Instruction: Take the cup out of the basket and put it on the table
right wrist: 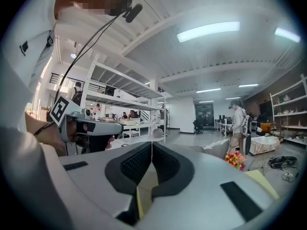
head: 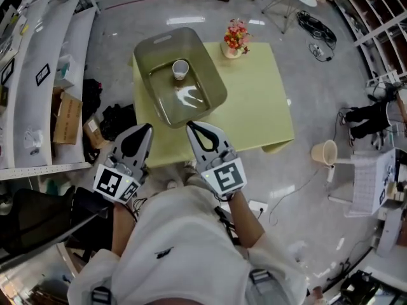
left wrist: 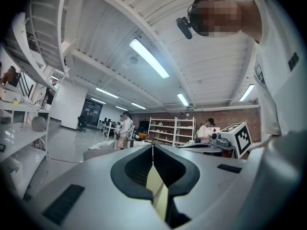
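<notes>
A square, yellow-green worktop (head: pixel 254 100) stands on a glossy grey floor (head: pixel 114 24). A translucent olive-grey plastic basket (head: pixel 215 76) sits on its far-left part, turned at a slant to the worktop's edges, with one corner close to the left edge. The right half of the worktop is bare from the basket's right wall out to the right edge and the near-right corner. A small pot of pink and orange flowers (head: pixel 236 37) stands at the far edge, just beside the basket's far-right corner. Left of the worktop, white shelving (head: pixel 38 75), a cardboard box (head: pixel 67 117) and dark bags (head: pixel 117 119) crowd the floor.

The person holds both grippers side by side at the near edge, tips pointing toward the basket's near corner and apart from it. The left gripper (head: pixel 147 128) is clenched, jaws pressed together with nothing between them. The right gripper (head: pixel 191 126) is likewise clenched and empty.

The cup (head: pixel 180 69) is a small white paper cup, upright with its mouth open upward. It stands inside the basket, in the far half, clear of the walls.
</notes>
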Demonstrator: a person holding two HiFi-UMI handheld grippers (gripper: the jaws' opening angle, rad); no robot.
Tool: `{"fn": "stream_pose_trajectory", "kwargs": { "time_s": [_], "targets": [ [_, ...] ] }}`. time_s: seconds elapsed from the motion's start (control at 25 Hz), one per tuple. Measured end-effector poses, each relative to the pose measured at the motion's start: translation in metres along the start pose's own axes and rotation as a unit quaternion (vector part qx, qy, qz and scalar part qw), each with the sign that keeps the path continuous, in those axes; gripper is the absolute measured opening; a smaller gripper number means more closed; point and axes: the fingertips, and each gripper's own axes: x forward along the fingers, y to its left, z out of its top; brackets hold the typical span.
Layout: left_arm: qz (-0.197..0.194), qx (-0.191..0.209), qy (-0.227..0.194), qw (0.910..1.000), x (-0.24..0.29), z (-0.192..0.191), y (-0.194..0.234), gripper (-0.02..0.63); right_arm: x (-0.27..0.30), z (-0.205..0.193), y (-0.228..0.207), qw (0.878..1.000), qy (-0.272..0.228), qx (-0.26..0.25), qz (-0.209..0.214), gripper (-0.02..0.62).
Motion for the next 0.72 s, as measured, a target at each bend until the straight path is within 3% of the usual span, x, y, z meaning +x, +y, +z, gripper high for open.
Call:
{"fn": "stream_pose_trajectory", "kwargs": {
  "time_s": [0.36,0.72],
  "targets": [
    [0.034,0.004,0.014,0.9993,0.059,-0.002,0.015,0.015,0.029,-0.015,-0.053,0.999,0.006,0.014,0.050,0.009],
    [0.039,0.006,0.018,0.9990,0.078,-0.003,0.039,0.015,0.063,-0.036,-0.082,0.996,0.060,0.015,0.063,0.011]
  ]
}}
